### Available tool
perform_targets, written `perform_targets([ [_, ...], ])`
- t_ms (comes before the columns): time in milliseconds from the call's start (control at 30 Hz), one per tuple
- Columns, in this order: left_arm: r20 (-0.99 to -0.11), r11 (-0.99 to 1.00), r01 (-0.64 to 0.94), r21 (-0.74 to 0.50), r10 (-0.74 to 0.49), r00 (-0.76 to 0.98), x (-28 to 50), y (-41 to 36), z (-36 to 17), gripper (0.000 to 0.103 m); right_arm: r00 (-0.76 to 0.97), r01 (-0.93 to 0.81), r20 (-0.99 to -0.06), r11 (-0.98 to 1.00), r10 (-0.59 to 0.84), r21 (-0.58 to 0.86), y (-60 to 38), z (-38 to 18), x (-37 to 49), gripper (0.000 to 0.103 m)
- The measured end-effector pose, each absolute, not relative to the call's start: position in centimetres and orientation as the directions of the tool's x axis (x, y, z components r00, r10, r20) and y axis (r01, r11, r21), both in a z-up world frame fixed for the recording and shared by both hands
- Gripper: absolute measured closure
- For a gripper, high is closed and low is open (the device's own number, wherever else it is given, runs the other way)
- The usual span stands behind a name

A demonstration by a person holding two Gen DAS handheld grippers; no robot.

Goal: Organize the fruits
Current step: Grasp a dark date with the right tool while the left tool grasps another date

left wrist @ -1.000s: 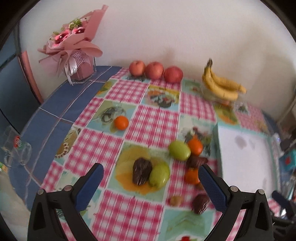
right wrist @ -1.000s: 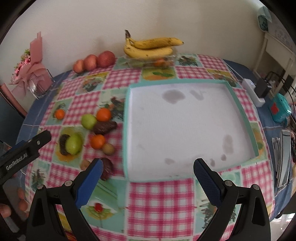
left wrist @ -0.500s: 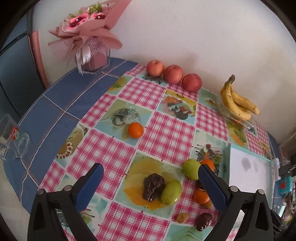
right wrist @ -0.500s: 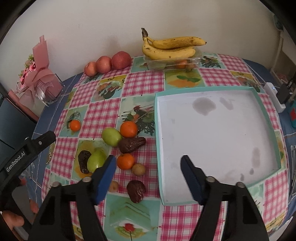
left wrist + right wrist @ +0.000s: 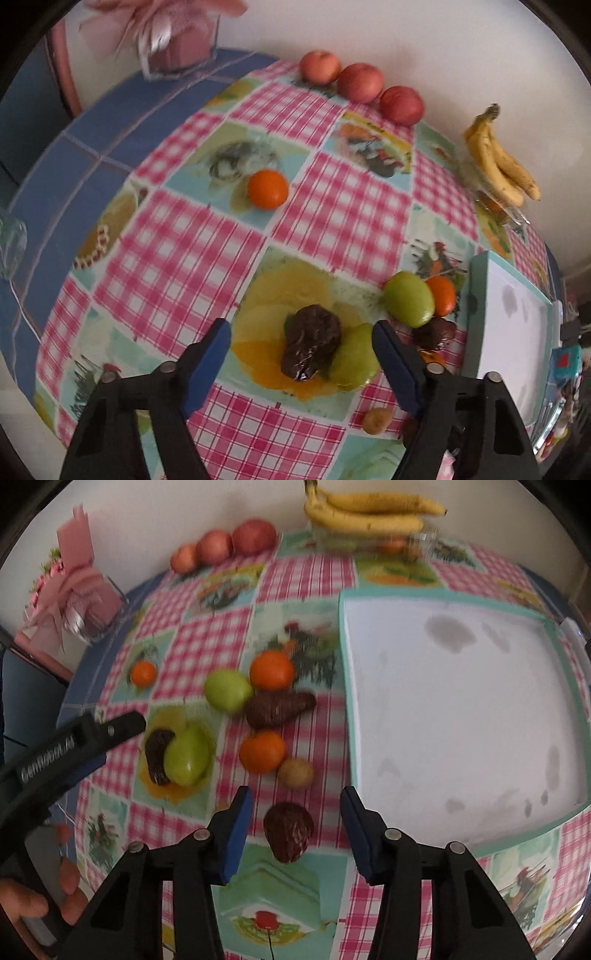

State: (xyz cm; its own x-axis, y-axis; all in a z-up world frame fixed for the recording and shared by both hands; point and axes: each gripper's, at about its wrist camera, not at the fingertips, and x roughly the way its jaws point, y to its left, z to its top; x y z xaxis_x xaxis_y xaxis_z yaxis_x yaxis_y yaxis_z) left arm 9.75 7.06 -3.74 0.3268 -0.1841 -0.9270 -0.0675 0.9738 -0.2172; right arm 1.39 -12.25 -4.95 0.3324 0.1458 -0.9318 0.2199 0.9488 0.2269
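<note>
Left gripper (image 5: 301, 349) closing over a dark wrinkled fruit (image 5: 311, 345) and the green fruit (image 5: 352, 358) touching it — both lying between the blue pads, neither yet pressed. Right gripper (image 5: 295, 832) closing around a dark date (image 5: 289, 830) on the checked cloth (image 5: 207, 638), gaps showing on both sides of it. Lying just beyond: two oranges (image 5: 262, 755), a second green fruit (image 5: 227, 690), a brown fruit (image 5: 279, 709) and a small tan one (image 5: 295, 773). Sitting right of this cluster — the white tray (image 5: 347, 720), teal-rimmed. Resting along the far wall: three apples (image 5: 360, 83) and bananas (image 5: 369, 513). Sitting apart, a lone orange (image 5: 267, 189).
</note>
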Motion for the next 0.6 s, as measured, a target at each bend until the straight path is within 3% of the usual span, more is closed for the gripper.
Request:
perform_targets([
  [133, -0.933, 0.968, -0.078, -0.238, -0.205, 0.298, 9.9, 7.1, -4.9, 0.034, 0.280, 0.207, -0.943, 0.948, 0.179, 0.241, -11.3, -6.4, 1.1, 0.054],
  [433, -0.920, 0.942, -0.105, -0.317, -0.279, 0.276, 9.8, 7.5, -6.2, 0.064, 0.238, 0.208, -0.957, 0.954, 0.164, 0.215, -11.2, -7.7, 1.3, 0.059],
  [600, -0.923, 0.950, -0.089, -0.300, -0.265, 0.280, 9.8, 7.2, -5.9, 0.066, 0.245, 0.215, -0.954, 0.950, 0.173, 0.228, -11.4, -7.7, 1.2, 0.066],
])
